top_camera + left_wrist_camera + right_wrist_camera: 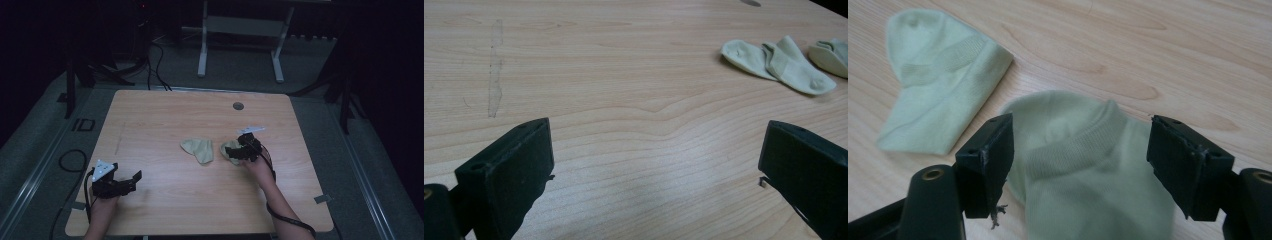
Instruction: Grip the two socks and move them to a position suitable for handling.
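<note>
Two pale green socks lie on the wooden table (165,115). One folded sock (198,149) rests near the middle; it is at the upper left in the right gripper view (938,80). The second sock (229,148) lies just right of it, under my right gripper (240,150). In the right gripper view that gripper (1080,145) is open, its jaws standing either side of the sock's cuff (1083,165), not closed on it. My left gripper (134,181) rests open near the table's front left, holding nothing (659,135). Both socks (774,62) (831,55) lie far off to its right.
A round grommet hole (238,106) sits near the table's far edge. A pale scuff mark (495,70) runs along the left part of the tabletop. A white table frame (240,30) stands beyond the table, and cables (70,160) lie on the floor at left.
</note>
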### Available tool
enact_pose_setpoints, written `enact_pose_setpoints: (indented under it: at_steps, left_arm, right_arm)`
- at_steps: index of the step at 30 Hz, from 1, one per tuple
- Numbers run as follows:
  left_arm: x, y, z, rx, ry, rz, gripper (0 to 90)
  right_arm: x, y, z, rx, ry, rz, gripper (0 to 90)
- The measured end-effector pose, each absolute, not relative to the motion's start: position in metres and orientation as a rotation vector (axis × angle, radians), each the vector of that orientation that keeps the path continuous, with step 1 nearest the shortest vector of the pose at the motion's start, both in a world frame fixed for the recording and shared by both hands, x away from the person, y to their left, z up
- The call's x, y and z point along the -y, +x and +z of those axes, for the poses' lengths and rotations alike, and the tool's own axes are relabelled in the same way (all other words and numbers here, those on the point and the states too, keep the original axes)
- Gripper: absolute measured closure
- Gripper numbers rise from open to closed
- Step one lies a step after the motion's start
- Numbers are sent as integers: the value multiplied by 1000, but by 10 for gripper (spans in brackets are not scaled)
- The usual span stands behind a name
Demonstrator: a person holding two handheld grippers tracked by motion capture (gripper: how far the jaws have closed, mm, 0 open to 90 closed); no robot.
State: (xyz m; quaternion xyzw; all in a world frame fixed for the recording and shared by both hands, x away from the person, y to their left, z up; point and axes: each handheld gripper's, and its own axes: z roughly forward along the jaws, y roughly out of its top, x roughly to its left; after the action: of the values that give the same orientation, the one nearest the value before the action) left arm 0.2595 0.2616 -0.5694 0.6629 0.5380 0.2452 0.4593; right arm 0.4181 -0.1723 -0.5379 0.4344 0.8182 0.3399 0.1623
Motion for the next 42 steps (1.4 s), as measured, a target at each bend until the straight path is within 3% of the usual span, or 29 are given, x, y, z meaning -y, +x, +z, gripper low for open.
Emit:
enact_pose_setpoints:
  at_steps: [11, 17, 18, 20, 23, 32, 42]
  left_arm:
    - [-262, 262, -573, -1327, 1654, 581, 11]
    - [-262, 261, -572, -1325, 1646, 588, 11]
    - [-262, 261, -572, -1325, 1646, 588, 11]
    - [-262, 261, -572, -1324, 1645, 588, 11]
    - [-262, 262, -573, -1330, 1651, 584, 11]
    - [-261, 262, -573, -1327, 1651, 582, 11]
    - [-260, 262, -572, -1324, 1649, 582, 11]
  right_arm:
    - [156, 421, -559, -2350, 1205, 867, 283]
    - [156, 419, -557, -2330, 1226, 860, 501]
    - [156, 419, -557, -2330, 1226, 860, 501]
    - [155, 418, -556, -2318, 1224, 854, 664]
    - [154, 419, -554, -2337, 1206, 836, 741]
    - [156, 415, -531, -2308, 1221, 885, 765]
    - [157, 386, -490, -2262, 1176, 995, 763]
